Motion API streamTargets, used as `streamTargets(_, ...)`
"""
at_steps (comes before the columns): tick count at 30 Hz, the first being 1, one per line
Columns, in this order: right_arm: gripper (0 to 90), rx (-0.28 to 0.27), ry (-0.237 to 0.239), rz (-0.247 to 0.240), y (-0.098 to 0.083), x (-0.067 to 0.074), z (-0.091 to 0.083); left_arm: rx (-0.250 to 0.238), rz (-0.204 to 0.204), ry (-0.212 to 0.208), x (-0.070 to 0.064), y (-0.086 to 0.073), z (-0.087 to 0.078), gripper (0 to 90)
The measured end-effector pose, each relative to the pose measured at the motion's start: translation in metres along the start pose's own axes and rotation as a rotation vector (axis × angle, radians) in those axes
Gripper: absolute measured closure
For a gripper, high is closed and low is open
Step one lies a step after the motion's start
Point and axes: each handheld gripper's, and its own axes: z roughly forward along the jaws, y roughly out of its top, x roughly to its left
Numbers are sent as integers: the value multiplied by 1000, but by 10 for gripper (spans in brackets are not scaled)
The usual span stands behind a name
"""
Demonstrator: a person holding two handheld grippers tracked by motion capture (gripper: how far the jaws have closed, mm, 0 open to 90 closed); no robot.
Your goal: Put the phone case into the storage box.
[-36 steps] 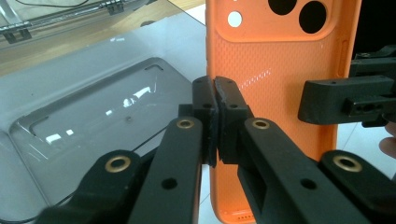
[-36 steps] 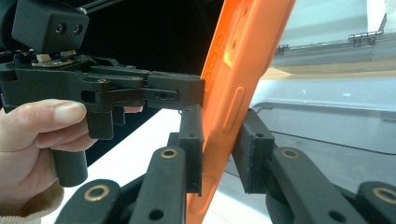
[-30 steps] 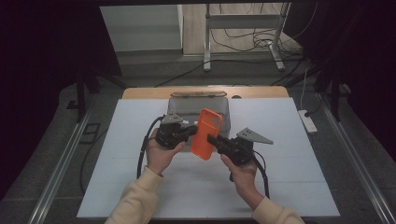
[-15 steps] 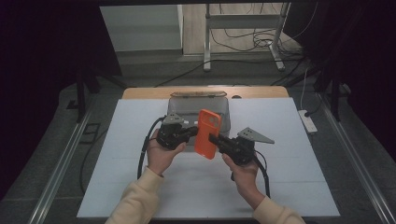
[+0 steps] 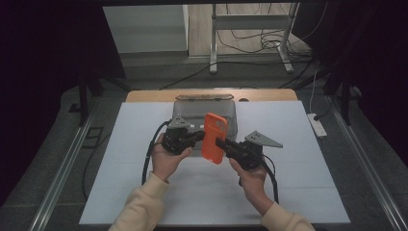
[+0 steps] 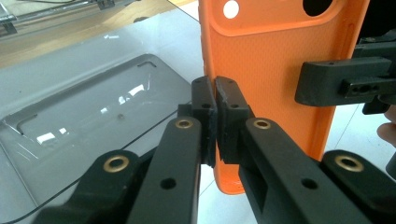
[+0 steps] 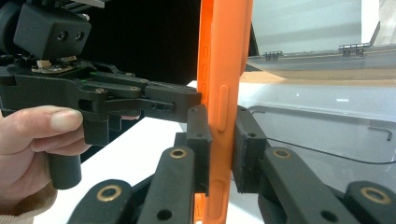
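One orange phone case (image 5: 213, 137) is held up just in front of the one clear box (image 5: 206, 111). No writing shows. Left gripper (image 5: 195, 136) and right gripper (image 5: 224, 143) jaws both pinch its edges.

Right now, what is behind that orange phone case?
Behind the orange case sits a clear plastic box with its lid on the white table. A small hex key lies inside. The case hides part of the box.

1 orange phone case (image 5: 214, 137), 2 hand-held grippers (left (image 5: 199, 136), right (image 5: 221, 143)), 1 clear tray (image 5: 231, 111).
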Motion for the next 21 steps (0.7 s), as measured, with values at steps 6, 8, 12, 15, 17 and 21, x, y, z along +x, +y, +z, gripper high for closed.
streamTargets(6, 790, 2, -9, -26, 1, 1, -1, -64, -4, -32, 4, 0, -5, 715)
streamTargets(8, 790, 3, -12, -28, 1, 1, -1, -78, 3, -37, 4, 0, -8, 624)
streamTargets(12, 790, 4, -13, -33, 1, 0, -2, -74, 16, -36, 4, 0, -13, 457)
streamTargets(15, 790, 4, -14, -35, 2, -1, -3, -69, 29, -14, 4, -6, -20, 405)
streamTargets(17, 790, 6, -13, -37, 2, -1, -3, -66, 40, 0, 4, -10, -24, 377)
streamTargets(21, 791, 8, -9, -42, 3, -2, -5, -60, 57, 17, 5, -16, -31, 349)
